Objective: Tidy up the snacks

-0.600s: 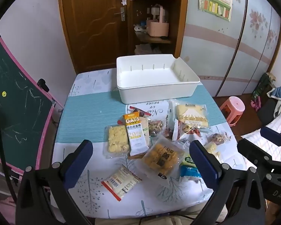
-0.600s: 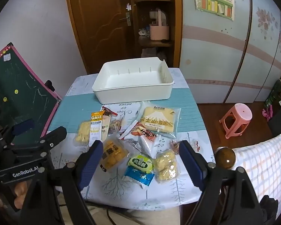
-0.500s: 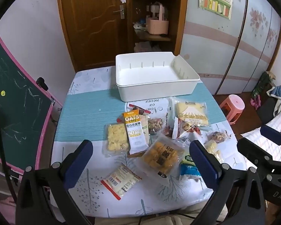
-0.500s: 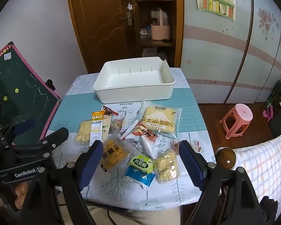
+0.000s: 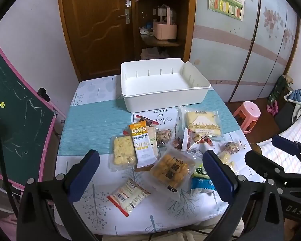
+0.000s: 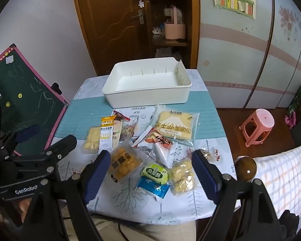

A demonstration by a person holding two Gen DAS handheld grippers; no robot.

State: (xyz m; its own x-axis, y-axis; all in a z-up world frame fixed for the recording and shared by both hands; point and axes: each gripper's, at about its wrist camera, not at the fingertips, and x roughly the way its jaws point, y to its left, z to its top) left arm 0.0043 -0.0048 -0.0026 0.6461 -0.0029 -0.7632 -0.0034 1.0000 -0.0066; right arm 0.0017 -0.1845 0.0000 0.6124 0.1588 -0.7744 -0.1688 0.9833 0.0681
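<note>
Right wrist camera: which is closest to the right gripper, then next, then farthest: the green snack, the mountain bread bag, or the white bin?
1. Green snack, right between the open fingers of the right gripper.
2. Mountain bread bag, mid-table, a bit to the right.
3. White bin, at the far end of the table.

- My left gripper (image 5: 150,175) hangs with jaws spread wide above the near table edge, nothing between them but air.
- Bare cloth (image 5: 94,124) fills the centre-left of the left view: open approach there.
- The snack packs (image 5: 171,169) crowd the middle, overlapping and touching, so little gap between them.
- The bin (image 5: 164,98) sits behind them, top open, its near wall facing me.
- My right gripper (image 6: 150,172) is spread too; the left one's frame fills the lower left of its view.
- The chalkboard (image 5: 16,124) flanks the table's left.
</note>
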